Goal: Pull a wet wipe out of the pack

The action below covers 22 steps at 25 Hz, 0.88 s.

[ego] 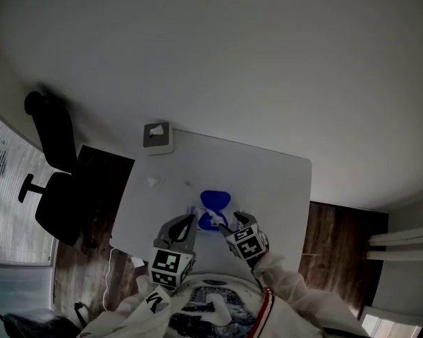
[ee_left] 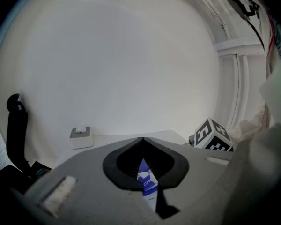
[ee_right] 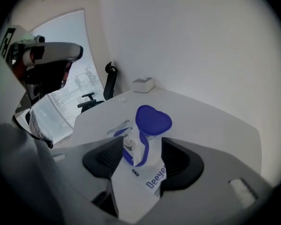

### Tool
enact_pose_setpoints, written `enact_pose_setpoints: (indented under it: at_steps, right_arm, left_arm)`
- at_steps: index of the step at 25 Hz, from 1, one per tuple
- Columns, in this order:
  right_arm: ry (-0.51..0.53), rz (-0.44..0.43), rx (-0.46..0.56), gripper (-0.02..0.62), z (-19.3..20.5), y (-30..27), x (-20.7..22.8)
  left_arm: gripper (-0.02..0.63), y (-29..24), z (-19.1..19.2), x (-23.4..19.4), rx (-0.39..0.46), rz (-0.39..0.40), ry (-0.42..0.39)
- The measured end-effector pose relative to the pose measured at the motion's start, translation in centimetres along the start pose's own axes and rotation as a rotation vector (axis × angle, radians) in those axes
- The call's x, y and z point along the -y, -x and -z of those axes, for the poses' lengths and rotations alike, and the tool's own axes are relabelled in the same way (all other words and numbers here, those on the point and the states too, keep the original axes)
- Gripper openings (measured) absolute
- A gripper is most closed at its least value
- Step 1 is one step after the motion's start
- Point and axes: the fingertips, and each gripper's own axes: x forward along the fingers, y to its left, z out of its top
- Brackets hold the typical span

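Item: wet wipe pack (ee_right: 147,179), white with blue print, lying flat on the near part of a white table (ego: 282,189), just in front of the person. Its blue lid (ee_right: 153,120) stands flipped up on the far side, and a white wipe (ee_right: 131,144) pokes up out of the opening. Left gripper (ee_left: 141,142): jaws brought together at the tips, pinched on the pack's left edge, a strip of blue and white wrapper showing in the gap behind them. Right gripper (ee_right: 142,139): jaws spread wide on either side of the raised wipe, pads clear of it, nothing held. Surroundings: a small grey-based box (ego: 157,136) at the table's far left corner, well apart from the pack; two small pale scraps (ego: 153,182) on the tabletop between box and pack. Off the table: a black office chair (ego: 56,189) to the left on dark wood floor (ego: 338,238), a window blind (ego: 0,174) beyond it, white pipes (ego: 402,239) at the right. Nothing stands between the right gripper and the wipe.
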Motion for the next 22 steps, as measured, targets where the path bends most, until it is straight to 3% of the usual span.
enact_pose_setpoints:
  at_steps: [9,16,22]
  right_arm:
    - [0.093,-0.054,-0.109,0.239,0.9,-3.5,-0.8]
    - [0.137,-0.051,-0.153,0.186,1.5,-5.2,-1.2]
    - [0.085,-0.057,-0.159,0.112,1.7,-6.2,-1.3]
  left_arm:
    - [0.005,1.7,1.3,-1.3,-0.025,-0.042,0.031]
    - [0.005,2.5,2.2,-1.6,-0.035,-0.050,0.054]
    - [0.005,2.4,2.6,-2.8,-0.045,-0.063,0.084]
